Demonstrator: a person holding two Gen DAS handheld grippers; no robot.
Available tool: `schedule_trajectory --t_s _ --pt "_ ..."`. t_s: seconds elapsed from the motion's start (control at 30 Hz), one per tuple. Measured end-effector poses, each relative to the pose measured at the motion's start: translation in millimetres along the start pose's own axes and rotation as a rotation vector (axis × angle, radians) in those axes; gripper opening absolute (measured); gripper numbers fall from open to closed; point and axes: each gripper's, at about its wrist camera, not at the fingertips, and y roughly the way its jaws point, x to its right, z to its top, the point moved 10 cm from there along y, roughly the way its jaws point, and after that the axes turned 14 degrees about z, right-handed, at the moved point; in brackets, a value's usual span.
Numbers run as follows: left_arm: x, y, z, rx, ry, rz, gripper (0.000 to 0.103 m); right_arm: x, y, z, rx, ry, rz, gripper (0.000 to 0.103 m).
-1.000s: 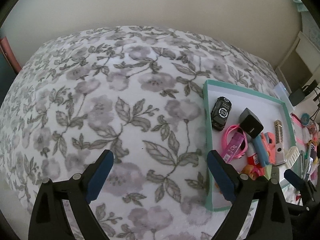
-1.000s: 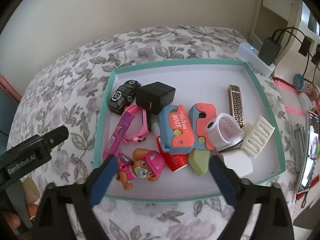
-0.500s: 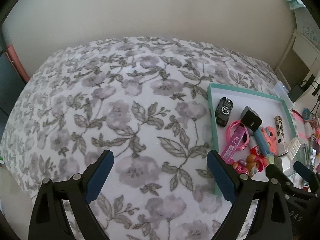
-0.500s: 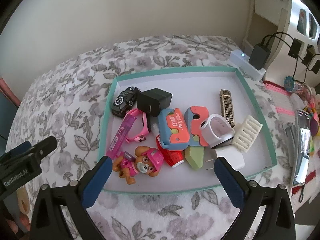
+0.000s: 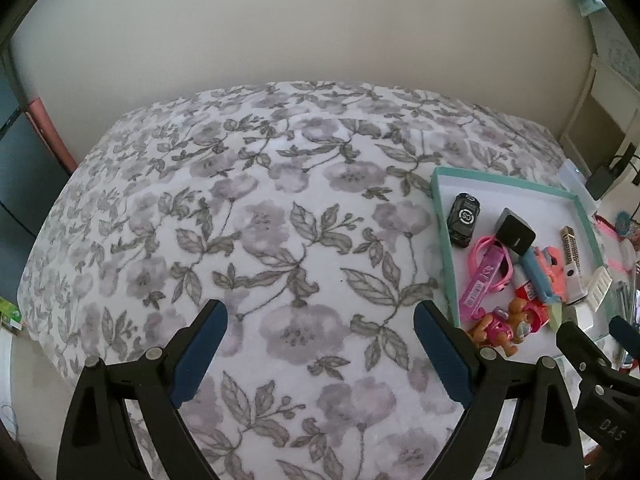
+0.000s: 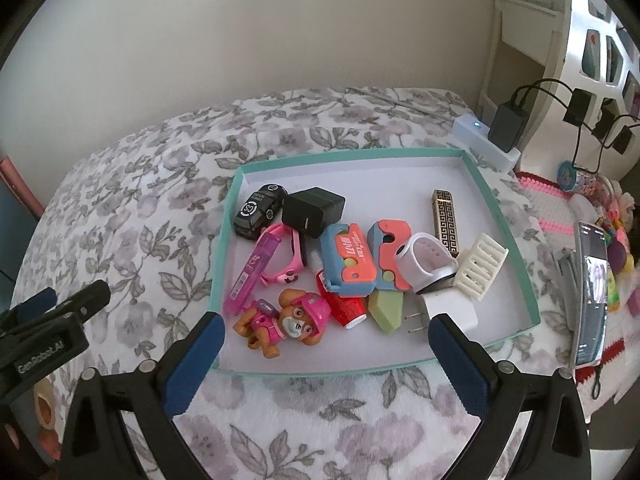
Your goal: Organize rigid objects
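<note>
**Both grippers empty above the toy tray**

I hold my left gripper (image 5: 320,332) over bare floral blanket (image 5: 256,216), jaws spread wide, empty. My right gripper (image 6: 326,346) hovers at the teal tray (image 6: 496,216) near edge, jaws also wide apart. At twelve o'clock lies a pink puppy figure (image 6: 286,320); a black toy car (image 6: 260,210) sits toward eleven.

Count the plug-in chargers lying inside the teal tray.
2. The black charger lies at the far left beside the toy car; the white charger, prongs showing, lies at the near edge of the tray. Others may hide under the pile.
</note>
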Motion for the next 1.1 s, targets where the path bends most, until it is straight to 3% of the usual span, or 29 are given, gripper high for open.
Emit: schedule_trajectory --t_s 0.57,1.1 --pt "3.6 -6.6 -3.2 0.026 0.039 0.0 0.095 -3.9 -6.1 -2.3 0.006 -0.017 -0.004 0.103" --pt "2.0 -1.0 -8.8 0.0 0.051 0.018 0.095 -3.0 -7.9 -1.2 0.012 -0.017 -0.002 0.103"
